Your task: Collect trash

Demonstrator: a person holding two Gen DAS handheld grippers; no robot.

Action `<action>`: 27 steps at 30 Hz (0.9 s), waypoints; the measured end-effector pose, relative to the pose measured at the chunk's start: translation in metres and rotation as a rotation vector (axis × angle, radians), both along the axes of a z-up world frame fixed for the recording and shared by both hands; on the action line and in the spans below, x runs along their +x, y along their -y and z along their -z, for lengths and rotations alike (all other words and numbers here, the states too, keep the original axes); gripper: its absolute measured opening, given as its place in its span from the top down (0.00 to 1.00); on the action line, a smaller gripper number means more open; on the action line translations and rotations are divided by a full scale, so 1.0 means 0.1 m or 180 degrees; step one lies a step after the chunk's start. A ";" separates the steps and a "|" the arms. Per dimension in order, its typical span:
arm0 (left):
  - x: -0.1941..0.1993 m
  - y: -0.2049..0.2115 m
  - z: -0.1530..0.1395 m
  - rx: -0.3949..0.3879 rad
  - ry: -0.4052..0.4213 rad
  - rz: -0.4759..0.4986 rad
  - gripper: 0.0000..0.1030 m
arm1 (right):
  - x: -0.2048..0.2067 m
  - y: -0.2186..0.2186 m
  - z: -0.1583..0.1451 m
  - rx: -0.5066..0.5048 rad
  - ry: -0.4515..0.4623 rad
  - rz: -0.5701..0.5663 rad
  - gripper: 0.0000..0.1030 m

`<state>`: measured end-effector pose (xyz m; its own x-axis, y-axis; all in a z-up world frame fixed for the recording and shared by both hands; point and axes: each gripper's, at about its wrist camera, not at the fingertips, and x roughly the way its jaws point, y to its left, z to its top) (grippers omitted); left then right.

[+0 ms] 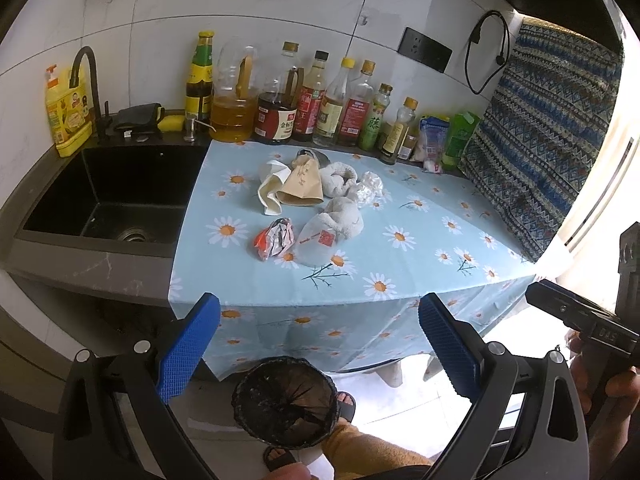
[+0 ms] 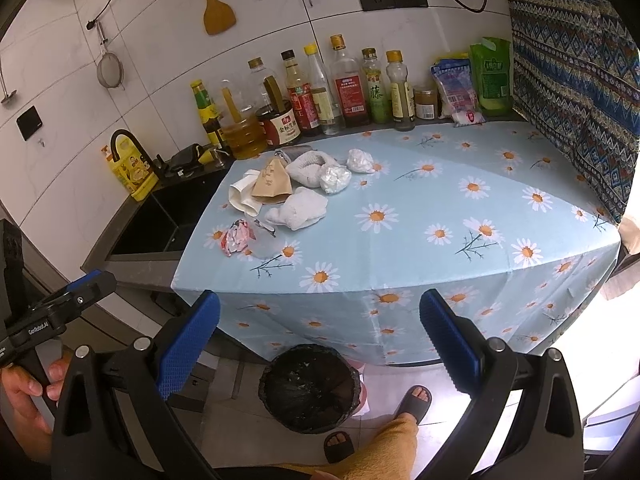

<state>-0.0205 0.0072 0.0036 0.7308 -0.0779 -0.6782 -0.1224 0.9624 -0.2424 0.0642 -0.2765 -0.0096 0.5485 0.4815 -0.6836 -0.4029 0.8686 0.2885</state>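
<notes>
Nearest in both wrist views, each gripper stands spread wide and holds nothing: the left gripper (image 1: 320, 344) and the right gripper (image 2: 320, 344) both hover short of the counter's front edge, above the floor. Below them stands a bin (image 1: 285, 402) lined with a black bag, close to the hanging hem of the daisy cloth (image 1: 420, 216); the left view cuts its lower rim behind the person's leg, while the right view shows the whole mouth (image 2: 310, 388) and both sandalled feet. Each view catches the other tool at its side edge, and only the right view shows the hand on the left handle (image 2: 24, 388). The trash lies toward the cloth's left and middle: a red-and-white crumpled wrapper (image 1: 275, 238) nearest the front, touching a clear bag with a red mark (image 1: 320, 246), then white crumpled tissue (image 1: 346, 218), a brown paper bag (image 1: 301, 185), a squashed white cup (image 1: 270, 192) and crinkled plastic (image 1: 370, 188). A grey item behind the brown bag is mostly hidden, possibly foil. The cloth's right half and front edge lie open. The sink basin (image 1: 112, 204) shows its drain only in the left view. Bottles (image 1: 280, 100) line the back edge under the wall.
</notes>
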 end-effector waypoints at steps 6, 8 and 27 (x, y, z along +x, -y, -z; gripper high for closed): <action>0.01 -0.04 0.02 -0.0053 -0.0017 0.0047 0.06 | -0.01 -0.03 0.02 -0.0012 -0.0034 0.0001 0.04; 0.04 -0.06 0.03 -0.0075 -0.0037 0.0053 0.06 | 0.02 -0.05 0.02 -0.0018 -0.0042 0.0003 0.04; 0.61 -0.08 0.12 -0.0125 -0.0191 0.0134 0.06 | 0.73 -0.18 0.13 -0.0025 -0.0182 -0.0164 0.04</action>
